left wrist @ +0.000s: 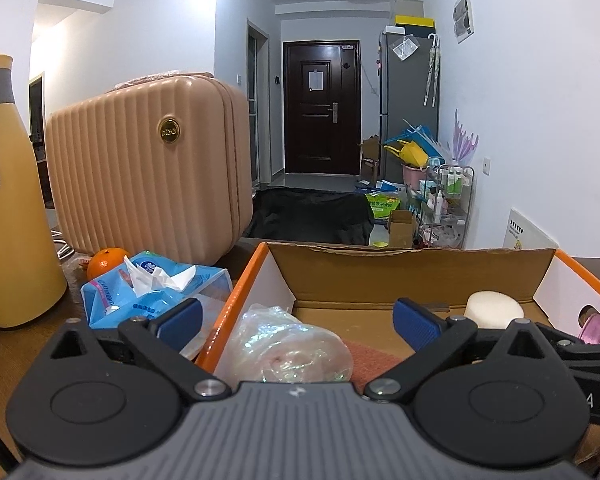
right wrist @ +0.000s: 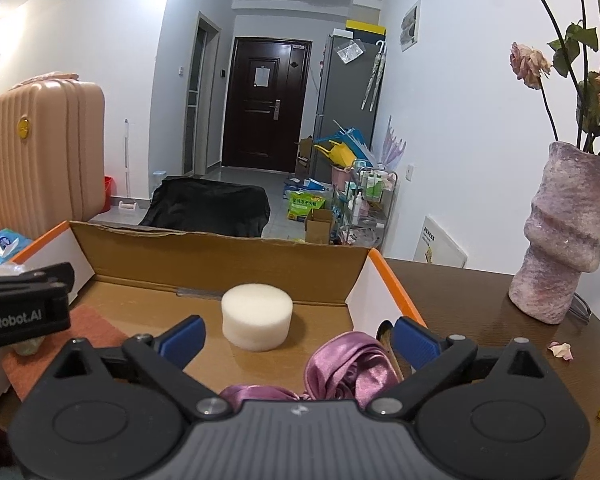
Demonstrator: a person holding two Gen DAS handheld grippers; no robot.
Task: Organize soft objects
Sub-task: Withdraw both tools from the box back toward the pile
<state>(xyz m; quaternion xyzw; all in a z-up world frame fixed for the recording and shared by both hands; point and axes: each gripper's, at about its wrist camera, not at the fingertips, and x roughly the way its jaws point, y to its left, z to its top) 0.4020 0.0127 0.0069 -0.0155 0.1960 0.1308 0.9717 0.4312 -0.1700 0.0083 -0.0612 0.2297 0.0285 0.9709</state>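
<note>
Left wrist view: left hand-held gripper point(left wrist: 298, 322) gapes empty over the bagged roll point(left wrist: 292, 350) in the box point(left wrist: 412, 276); right hand-held gripper point(right wrist: 298, 336), also wide, straddles satin cloth point(right wrist: 352, 368); slick cloth may slip

Open cardboard box point(right wrist: 220, 256) holding a white round sponge point(right wrist: 257, 317) upright near the far wall, crumpled purple satin cloth point(right wrist: 352, 368) near right, and a plastic-wrapped roll point(left wrist: 292, 348) near left.

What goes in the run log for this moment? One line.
left gripper: open, over plastic-wrapped roll | right gripper: open, over purple satin cloth | sponge: in box
</note>
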